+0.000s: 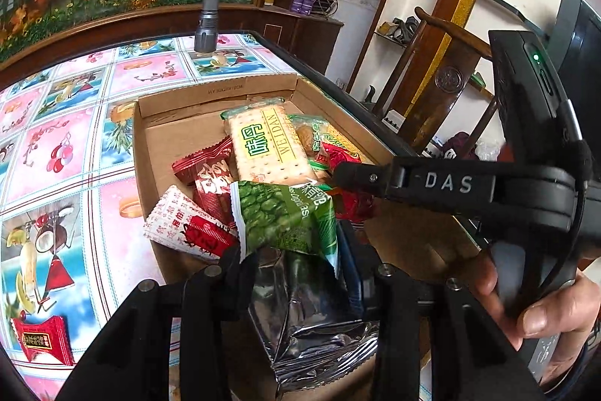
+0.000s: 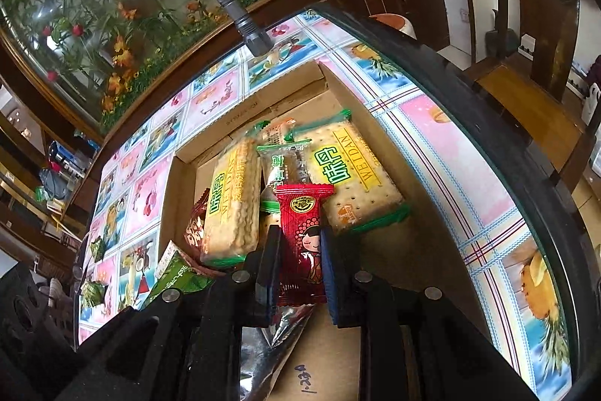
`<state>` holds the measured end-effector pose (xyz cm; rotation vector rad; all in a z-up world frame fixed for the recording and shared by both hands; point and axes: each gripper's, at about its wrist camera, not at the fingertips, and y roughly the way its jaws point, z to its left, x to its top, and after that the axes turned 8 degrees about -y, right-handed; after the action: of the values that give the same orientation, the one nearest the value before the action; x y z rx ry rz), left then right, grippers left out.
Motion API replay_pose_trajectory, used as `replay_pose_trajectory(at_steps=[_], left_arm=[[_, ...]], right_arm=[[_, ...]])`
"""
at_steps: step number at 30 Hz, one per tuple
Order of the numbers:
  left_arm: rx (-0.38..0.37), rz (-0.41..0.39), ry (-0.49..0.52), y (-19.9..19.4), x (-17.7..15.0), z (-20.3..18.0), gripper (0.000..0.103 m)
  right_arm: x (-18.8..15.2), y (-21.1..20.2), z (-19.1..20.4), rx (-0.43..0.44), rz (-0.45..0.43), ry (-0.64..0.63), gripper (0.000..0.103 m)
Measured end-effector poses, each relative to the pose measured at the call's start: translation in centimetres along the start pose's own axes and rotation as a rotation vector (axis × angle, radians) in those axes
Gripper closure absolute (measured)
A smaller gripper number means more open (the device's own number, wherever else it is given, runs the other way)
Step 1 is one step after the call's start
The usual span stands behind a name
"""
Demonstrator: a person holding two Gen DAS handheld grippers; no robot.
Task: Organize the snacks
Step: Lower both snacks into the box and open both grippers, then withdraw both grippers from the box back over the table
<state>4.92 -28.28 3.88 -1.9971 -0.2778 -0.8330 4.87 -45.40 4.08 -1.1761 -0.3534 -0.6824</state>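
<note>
An open cardboard box [image 1: 210, 93] on the patterned table holds several snack packs, among them yellow cracker packs [image 1: 266, 145] [image 2: 353, 171]. My left gripper [image 1: 293, 250] is shut on a green pea packet [image 1: 289, 217], held over the near end of the box above a silver foil bag [image 1: 311, 318]. My right gripper [image 2: 300, 262] is shut on a red snack packet [image 2: 304, 232] with a cartoon figure, over the box [image 2: 180, 198]. In the left wrist view the right gripper [image 1: 340, 181] reaches in from the right, held by a hand [image 1: 544, 310].
A grey flashlight [image 1: 208, 14] [image 2: 244, 21] stands on the table behind the box. A red candy [image 1: 41, 337] and small green packets [image 2: 92, 292] lie on the tablecloth left of the box. The table's dark edge [image 2: 488, 123] runs along the right, with a wooden chair [image 2: 526, 93] beyond.
</note>
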Motion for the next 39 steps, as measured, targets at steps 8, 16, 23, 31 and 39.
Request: replay_pose_trajectory(at_steps=[8,16,23,31,39], left_arm=[[-0.019,0.012,0.002,0.1,-0.1,-0.2,0.057],[-0.047,-0.012,0.043,-1.1,-0.3,-1.4,0.05],[-0.038,-0.054,0.055,-3.2,-0.2,-1.1,0.044],[0.028,-0.121,0.018,-6.3,0.1,2.2,0.041],[0.127,-0.184,-0.096,-9.3,0.1,7.9,0.039]], right_arm=[[0.0,-0.4,0.0,0.033,-0.012,0.023,0.079],[0.1,-1.0,-0.2,0.022,-0.049,0.032,0.078],[0.3,-1.3,-0.3,-0.007,-0.069,0.034,0.078],[0.3,-1.1,-0.2,-0.022,-0.068,0.024,0.078],[0.4,-1.3,0.5,-0.026,-0.108,-0.016,0.072]])
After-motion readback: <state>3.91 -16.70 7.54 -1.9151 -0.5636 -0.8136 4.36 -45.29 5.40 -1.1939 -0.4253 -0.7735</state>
